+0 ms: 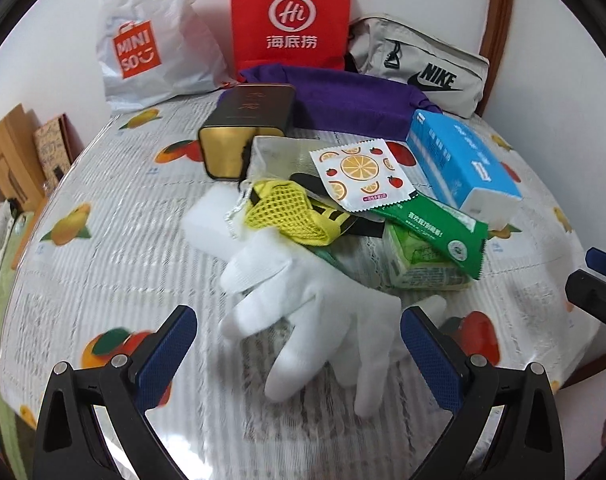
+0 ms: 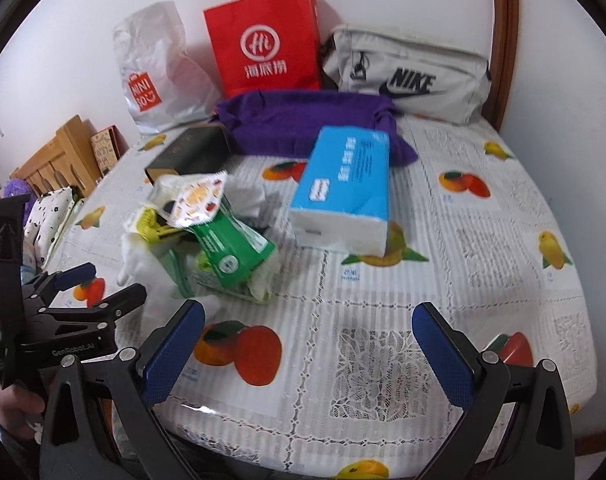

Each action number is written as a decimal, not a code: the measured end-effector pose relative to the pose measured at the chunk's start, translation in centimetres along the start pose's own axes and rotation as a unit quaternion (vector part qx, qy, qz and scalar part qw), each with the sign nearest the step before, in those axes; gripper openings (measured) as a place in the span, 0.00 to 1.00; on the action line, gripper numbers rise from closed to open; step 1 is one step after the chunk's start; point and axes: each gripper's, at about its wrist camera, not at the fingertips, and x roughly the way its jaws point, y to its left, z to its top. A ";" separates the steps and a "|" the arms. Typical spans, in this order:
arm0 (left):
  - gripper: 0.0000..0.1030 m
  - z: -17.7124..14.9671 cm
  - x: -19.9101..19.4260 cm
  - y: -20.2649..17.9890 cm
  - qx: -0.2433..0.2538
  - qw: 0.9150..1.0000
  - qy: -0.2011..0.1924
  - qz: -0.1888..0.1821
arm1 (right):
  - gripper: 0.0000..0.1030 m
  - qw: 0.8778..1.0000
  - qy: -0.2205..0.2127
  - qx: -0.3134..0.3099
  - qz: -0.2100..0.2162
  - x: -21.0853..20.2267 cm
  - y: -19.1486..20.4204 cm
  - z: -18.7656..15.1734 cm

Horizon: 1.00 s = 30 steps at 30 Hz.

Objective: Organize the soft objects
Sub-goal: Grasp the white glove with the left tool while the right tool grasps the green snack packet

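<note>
Left gripper (image 1: pixel 299 344) is held spread wide, nothing clasped; the white glove (image 1: pixel 319 312) lies flat on the fruit-print tablecloth (image 1: pixel 103 264) between its fingers, seemingly untouched, though blur makes contact hard to judge. Right gripper (image 2: pixel 309 340) is likewise released, over bare cloth. A pile is seen at 12 o'clock of the glove: yellow mesh pouch (image 1: pixel 281 210), orange-print sachet (image 1: pixel 359 174), green wipes pack (image 1: pixel 435 232). Blue tissue pack (image 1: pixel 463 164) sits at 2 o'clock, gold tin (image 1: pixel 243 136) at 11. Purple cloth (image 1: pixel 343 100) lies behind.
</note>
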 end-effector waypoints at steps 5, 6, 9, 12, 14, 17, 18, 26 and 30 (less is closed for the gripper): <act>1.00 0.1 2.2 -0.2 -0.008 1.000 0.016 -0.008 | 1.00 1.000 0.016 0.008 0.008 2.0 -0.8 -0.4; 1.00 0.2 2.8 -0.1 -0.016 1.000 0.022 -0.006 | 1.00 1.000 0.018 0.009 0.011 2.4 -0.9 -0.4; 0.99 0.1 3.8 0.3 -0.032 0.999 0.034 -0.017 | 1.00 1.000 0.020 0.008 0.017 3.0 -0.9 -0.5; 0.98 0.2 3.7 0.5 -0.037 0.999 0.021 -0.024 | 1.00 0.999 0.020 0.007 0.031 3.8 -0.9 -0.6; 0.83 0.0 3.5 0.6 -0.037 0.999 0.007 -0.030 | 0.99 0.999 0.022 0.007 0.041 4.3 -0.7 -0.5; 0.44 -0.1 2.9 0.5 -0.009 0.999 0.006 -0.046 | 0.99 0.998 0.014 -0.005 0.056 4.5 0.1 -0.1; 0.29 -0.1 2.7 0.6 -0.008 0.998 0.010 -0.059 | 0.99 0.998 0.009 -0.010 0.061 4.5 0.5 0.2; 0.24 -0.8 1.7 2.2 -0.010 0.998 0.021 -0.059 | 0.94 0.992 -0.025 -0.096 0.073 5.0 4.3 2.7; 0.24 -1.0 1.9 3.1 -0.024 0.996 0.024 -0.078 | 0.82 0.988 -0.014 -0.136 0.074 6.8 5.8 3.5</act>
